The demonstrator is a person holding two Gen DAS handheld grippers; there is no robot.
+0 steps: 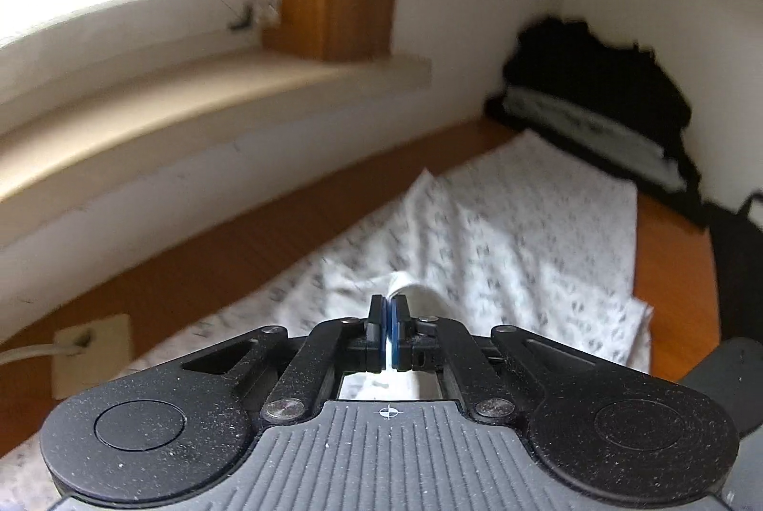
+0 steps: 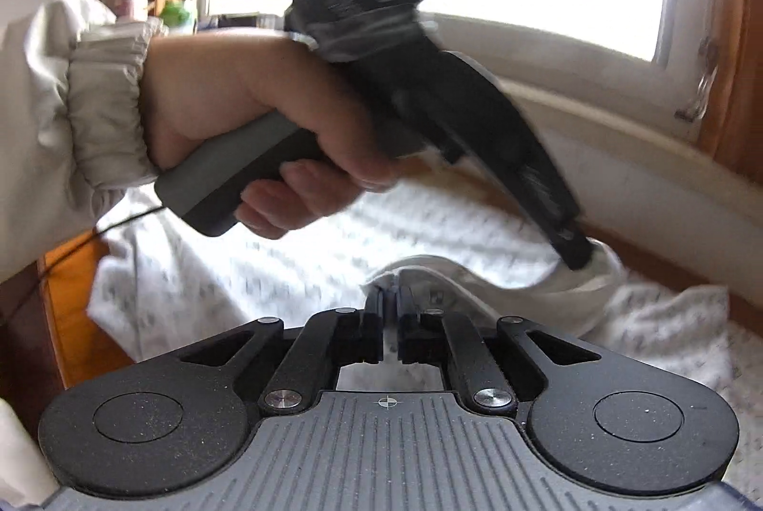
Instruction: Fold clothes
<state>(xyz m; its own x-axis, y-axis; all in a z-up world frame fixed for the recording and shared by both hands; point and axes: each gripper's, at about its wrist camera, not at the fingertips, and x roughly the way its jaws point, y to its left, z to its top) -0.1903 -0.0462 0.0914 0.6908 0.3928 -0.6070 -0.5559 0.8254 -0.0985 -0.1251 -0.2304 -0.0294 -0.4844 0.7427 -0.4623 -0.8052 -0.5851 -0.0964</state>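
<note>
So both claws were clamped on the garment: my left claw (image 1: pixel 390 320) had its jaws pinched together on a raised white fold of the printed white cloth (image 1: pixel 500 234), and my right claw (image 2: pixel 391 311) was closed down to a sliver on the same fabric's edge (image 2: pixel 419 268). The cloth lay spread across the wooden bench (image 1: pixel 190 272), rumpled, not yet folded over. Step looked like the grasp before a fold; next I'd need to lift both pinched points together and carry them across evenly, keeping the fabric taut. In the right view my left hand (image 2: pixel 267 120) gripped its handle, pale sleeve (image 2: pixel 95 120) cuffed. Window sill (image 1: pixel 167 120) and white wall behind, dark clothes pile (image 1: pixel 596 91) in the corner.
</note>
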